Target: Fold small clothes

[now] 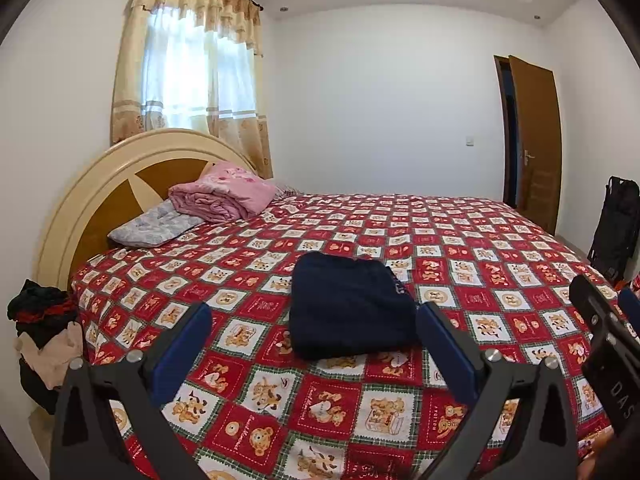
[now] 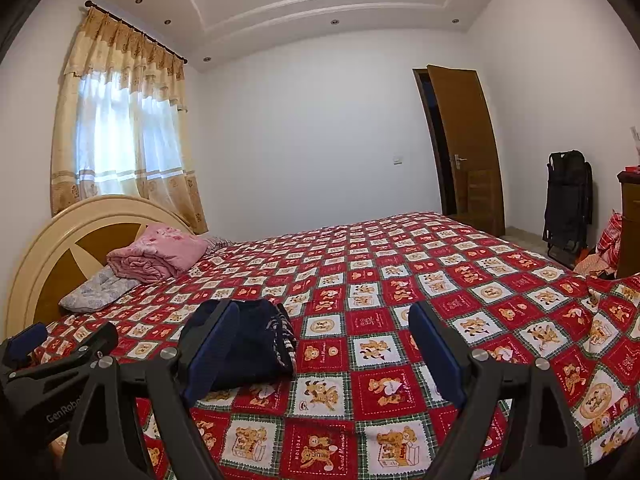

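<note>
A folded navy garment [image 1: 352, 308] lies flat on the red teddy-bear bedspread [image 1: 320, 400]. My left gripper [image 1: 316, 340] is open wide just in front of it. Its blue pads [image 1: 188, 344] stand on either side of the garment's near edge without pressing on it. In the right wrist view the same garment [image 2: 256, 344] sits to the left, partly behind the left finger of my right gripper [image 2: 324, 340]. That gripper is open over bare bedspread [image 2: 360, 400] with nothing between its pads. The right gripper [image 1: 602, 300] and the left gripper [image 2: 64, 338] each show at the edge of the other's view.
A folded pink blanket [image 1: 224, 196] and a grey pillow [image 1: 156, 226] lie by the headboard [image 1: 120, 184]. A pile of dark and beige clothes [image 1: 44, 328] sits off the bed's left side. A black folded frame [image 2: 568, 204], a wooden cabinet [image 2: 630, 224] and an open door [image 2: 464, 140] stand beyond the bed.
</note>
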